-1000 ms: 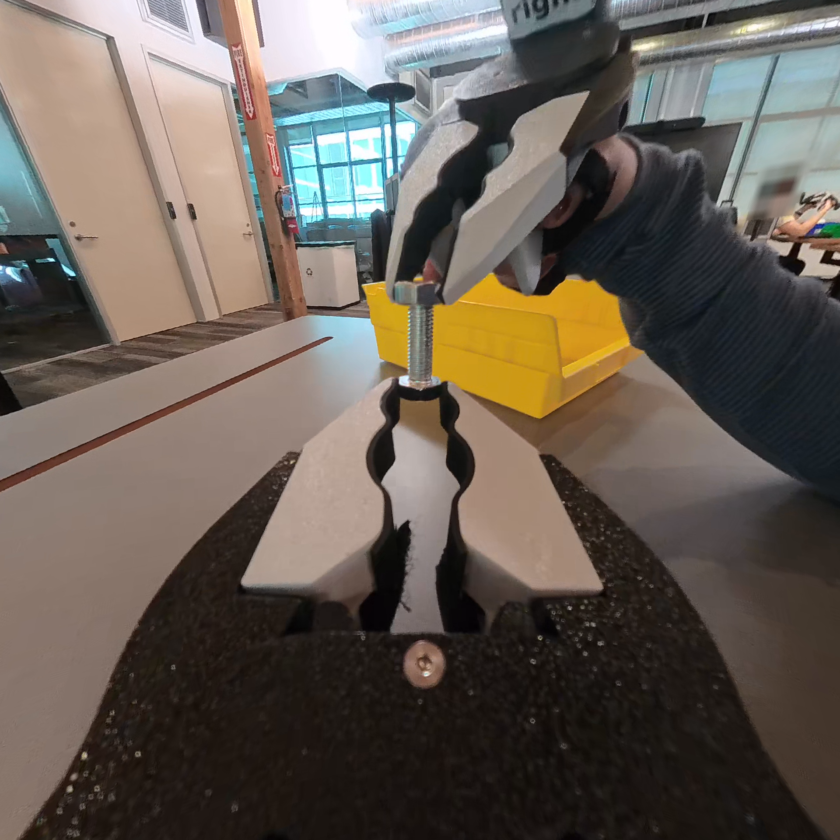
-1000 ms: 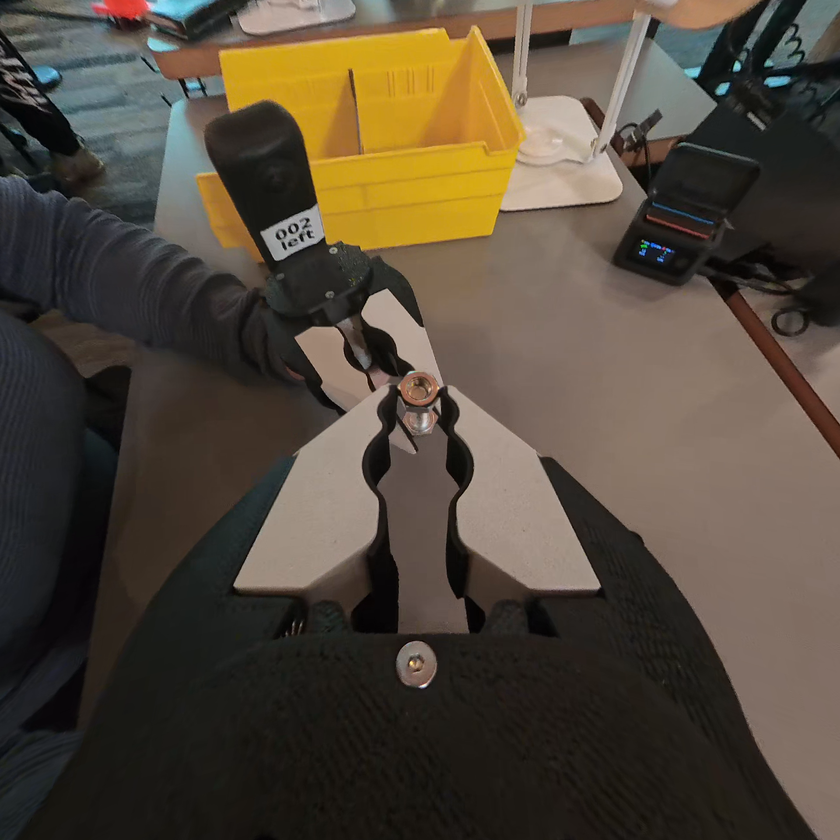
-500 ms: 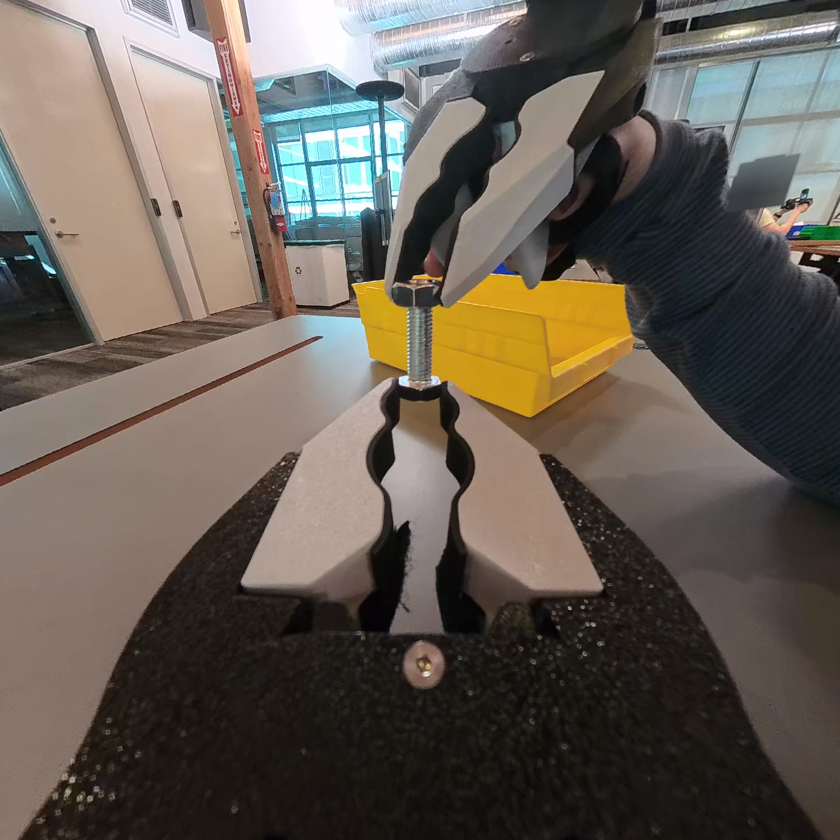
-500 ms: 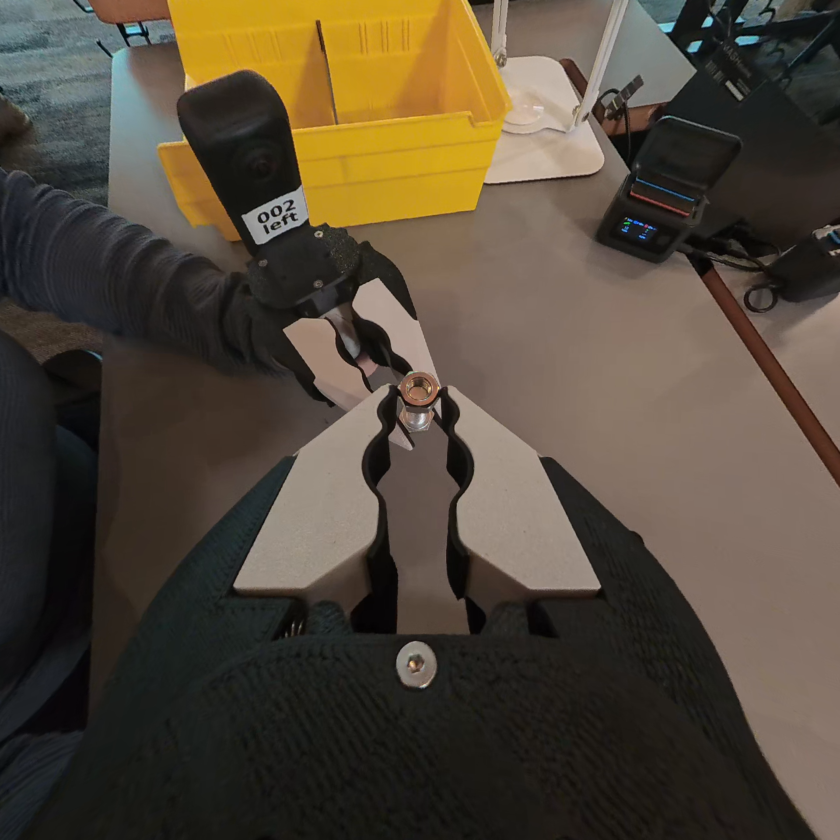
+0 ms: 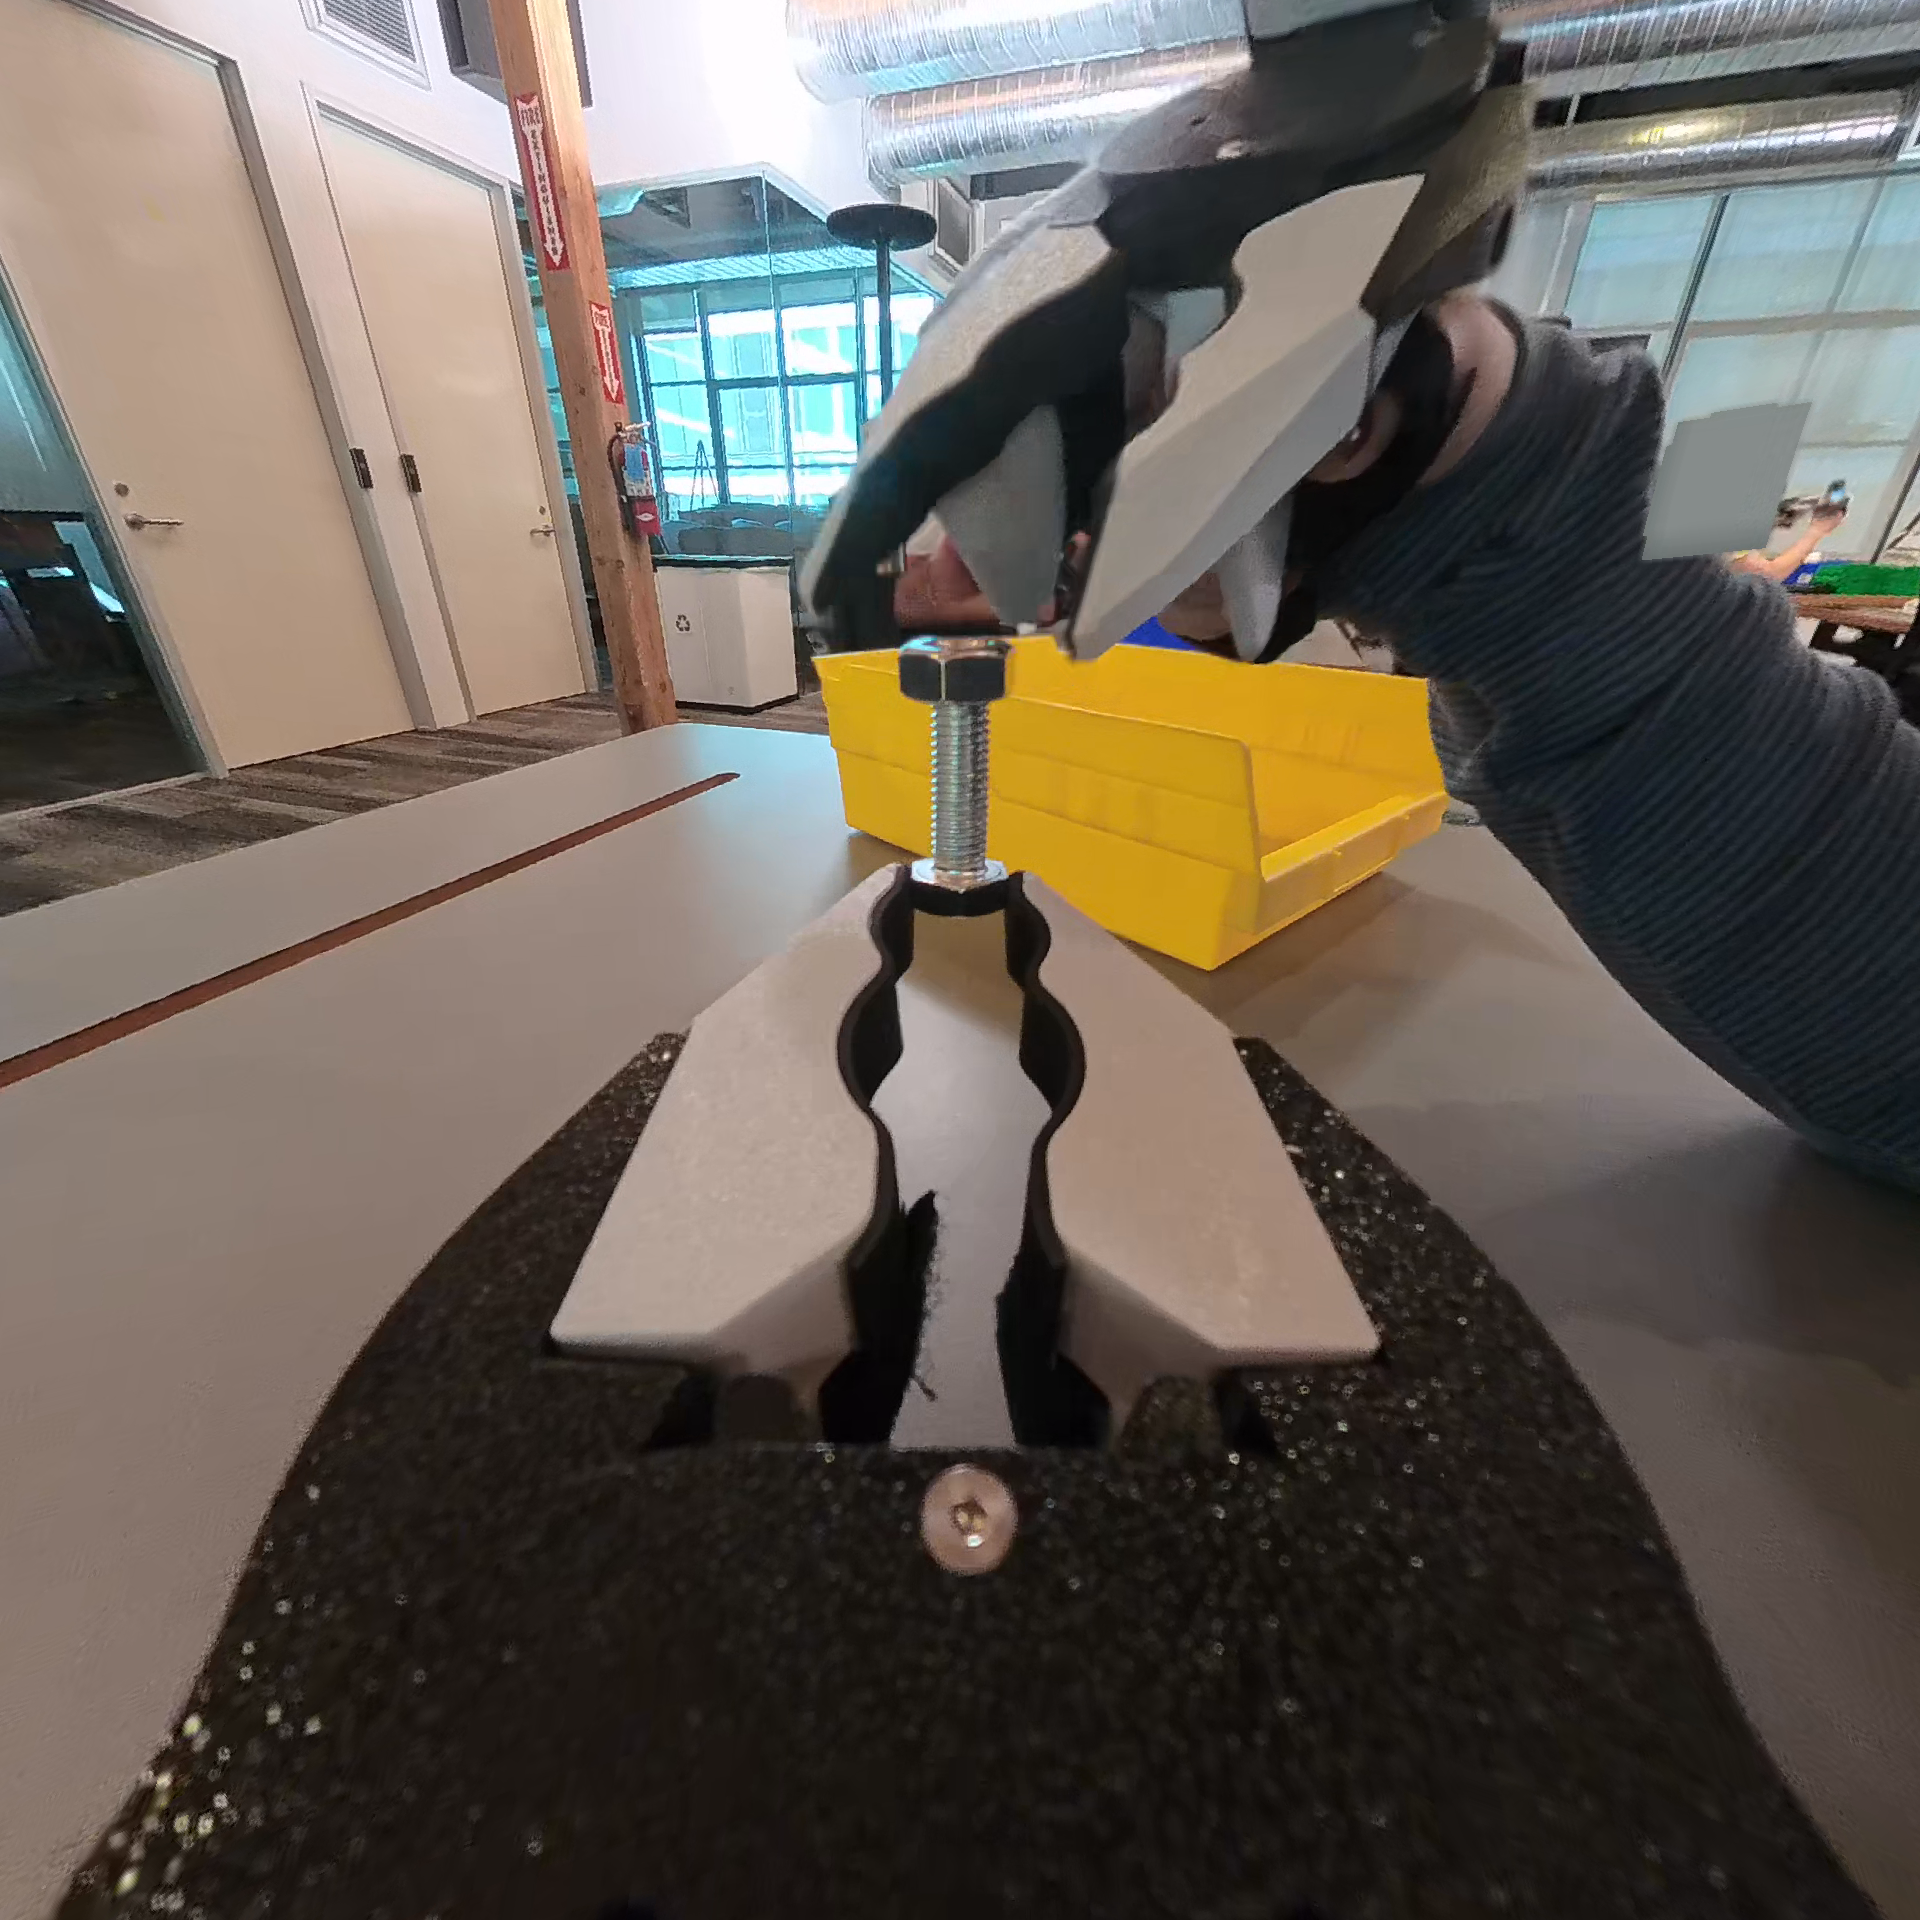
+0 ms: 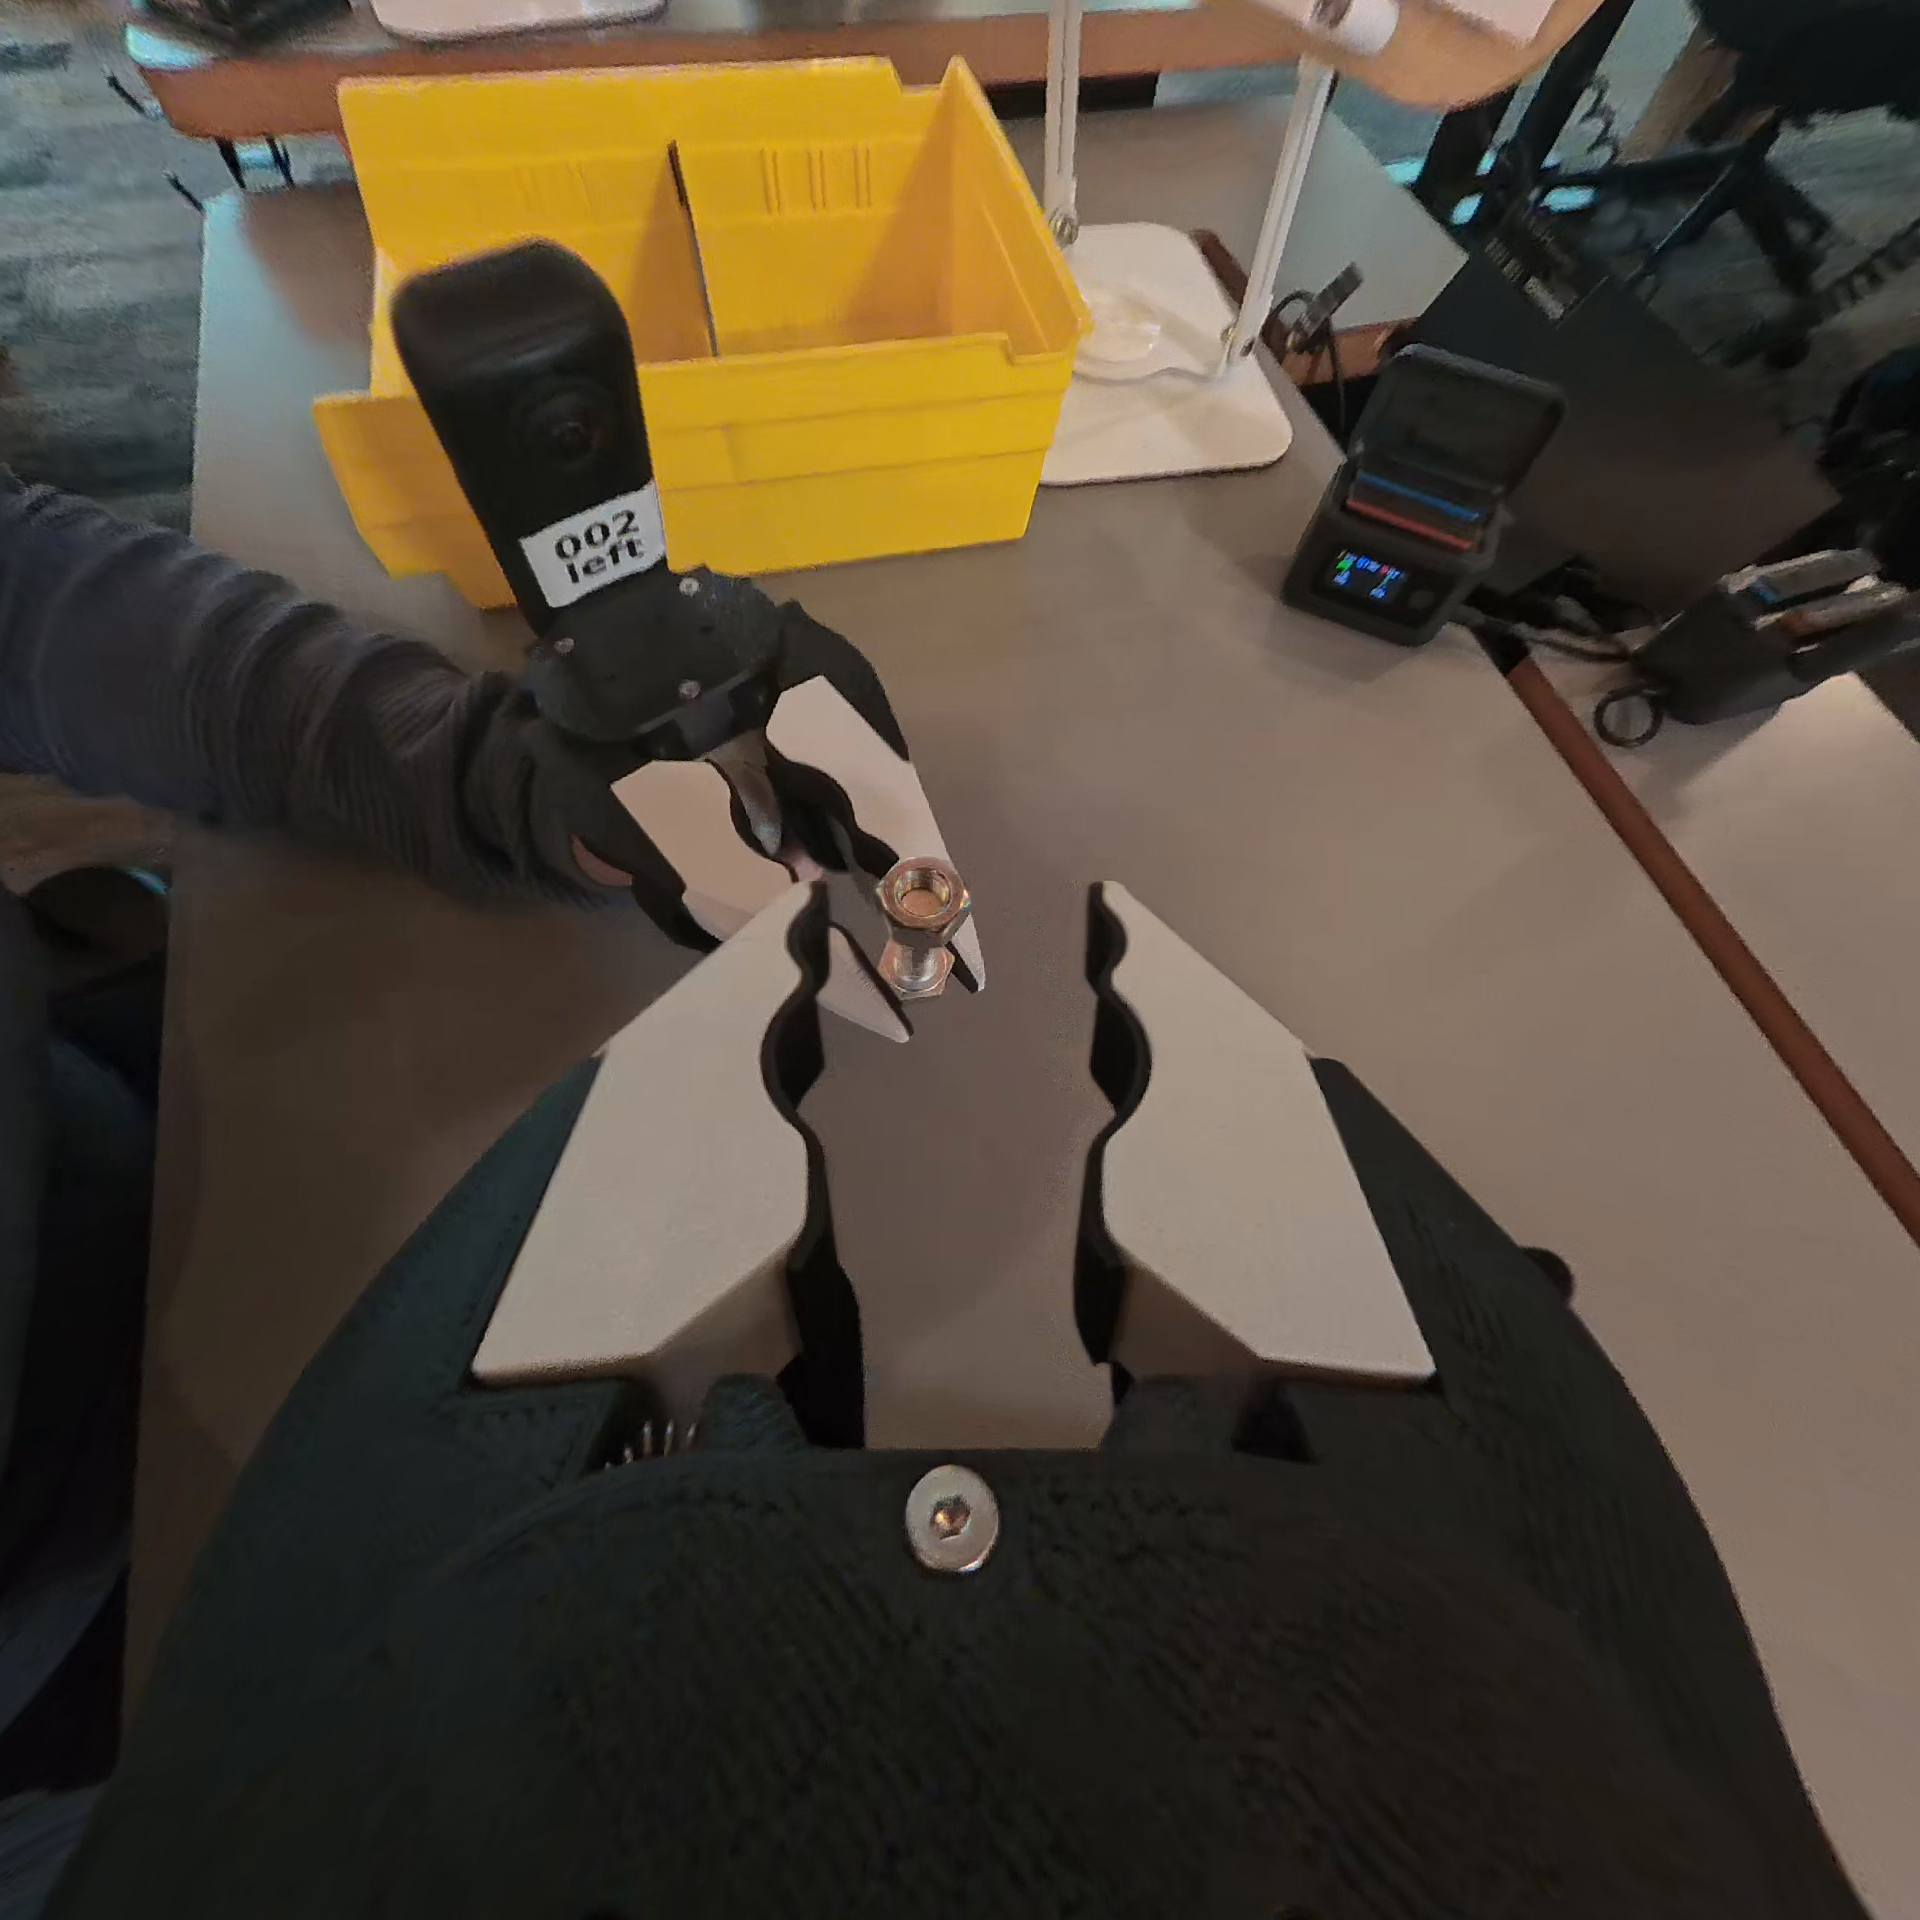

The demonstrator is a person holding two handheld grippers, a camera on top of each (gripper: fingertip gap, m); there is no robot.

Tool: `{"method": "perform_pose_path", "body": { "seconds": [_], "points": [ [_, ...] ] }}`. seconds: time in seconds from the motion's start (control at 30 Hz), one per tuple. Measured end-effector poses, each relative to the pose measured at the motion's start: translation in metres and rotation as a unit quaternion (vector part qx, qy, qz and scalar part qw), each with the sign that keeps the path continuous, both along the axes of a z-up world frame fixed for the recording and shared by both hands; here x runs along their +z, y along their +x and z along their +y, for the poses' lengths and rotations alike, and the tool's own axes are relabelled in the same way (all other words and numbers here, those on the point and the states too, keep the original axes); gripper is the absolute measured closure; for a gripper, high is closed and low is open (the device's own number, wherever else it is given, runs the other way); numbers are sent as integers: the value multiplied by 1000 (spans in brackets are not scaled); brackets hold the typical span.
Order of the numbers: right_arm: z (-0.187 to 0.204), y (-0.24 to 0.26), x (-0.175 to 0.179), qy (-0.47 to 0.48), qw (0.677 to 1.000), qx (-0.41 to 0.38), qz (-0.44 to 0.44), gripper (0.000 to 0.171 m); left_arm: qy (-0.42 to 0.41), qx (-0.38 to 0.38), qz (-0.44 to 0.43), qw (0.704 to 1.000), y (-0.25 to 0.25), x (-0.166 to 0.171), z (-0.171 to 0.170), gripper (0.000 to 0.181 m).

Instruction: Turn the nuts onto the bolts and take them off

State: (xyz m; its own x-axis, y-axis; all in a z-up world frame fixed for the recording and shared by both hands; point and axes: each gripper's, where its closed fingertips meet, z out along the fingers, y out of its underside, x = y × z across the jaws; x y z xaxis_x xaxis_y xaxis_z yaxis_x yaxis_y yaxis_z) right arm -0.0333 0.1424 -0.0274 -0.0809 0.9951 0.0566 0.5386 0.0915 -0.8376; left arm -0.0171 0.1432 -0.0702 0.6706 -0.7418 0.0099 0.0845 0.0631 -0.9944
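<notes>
My left gripper (image 5: pixel 961 906) is shut on the head of a silver bolt (image 5: pixel 961 800) and holds it upright above the grey table (image 5: pixel 312 1143). A hex nut (image 5: pixel 954 673) sits on the top end of the thread. My right gripper (image 6: pixel 951 894) hangs just above it, open, with both pads clear of the nut (image 6: pixel 923 896). In the left wrist view the right gripper (image 5: pixel 966 613) comes down from the top, its fingers (image 5: pixel 1195 499) spread to either side of the nut. In the right wrist view the left gripper (image 6: pixel 920 987) comes in from the left and grips the bolt head (image 6: pixel 912 971).
A yellow bin (image 6: pixel 727 343) with a divider stands behind the bolt; it also shows in the left wrist view (image 5: pixel 1143 790). A white lamp base (image 6: pixel 1164 384) and a small black device (image 6: pixel 1403 520) stand at the right. A sleeved arm (image 5: pixel 1662 779) crosses from the right. The left gripper's tips are roughly 4 centimeters from the right gripper's.
My right gripper was shut on the nut and has now opened, letting go of it. The nut stays on top of the bolt. The left gripper still holds the bolt.
</notes>
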Motion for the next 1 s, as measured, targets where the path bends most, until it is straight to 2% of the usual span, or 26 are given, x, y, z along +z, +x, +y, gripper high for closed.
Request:
{"method": "perform_pose_path", "body": {
  "seconds": [0.1,0.17,0.23,0.4,0.73,1.0],
  "points": [
    [6,-5,17,4,998,-24,66,100,-4,0,-27,1000,-6,4,1,166],
    [8,-13,27,-8,987,-46,151,86,-7,-1,-44,999,-10,6,1,166],
    [4,-16,22,-15,971,-61,230,81,-11,3,-50,999,-12,7,3,166],
    [-10,-8,1,-27,942,-78,324,82,-13,6,-47,999,-12,6,4,166],
    [-28,-19,-1,-50,946,-33,319,78,-26,-34,-10,999,6,-2,-3,166],
    [-34,-19,-4,-39,952,-20,304,81,-26,-27,-15,999,4,-1,-1,166]
  ]
}}
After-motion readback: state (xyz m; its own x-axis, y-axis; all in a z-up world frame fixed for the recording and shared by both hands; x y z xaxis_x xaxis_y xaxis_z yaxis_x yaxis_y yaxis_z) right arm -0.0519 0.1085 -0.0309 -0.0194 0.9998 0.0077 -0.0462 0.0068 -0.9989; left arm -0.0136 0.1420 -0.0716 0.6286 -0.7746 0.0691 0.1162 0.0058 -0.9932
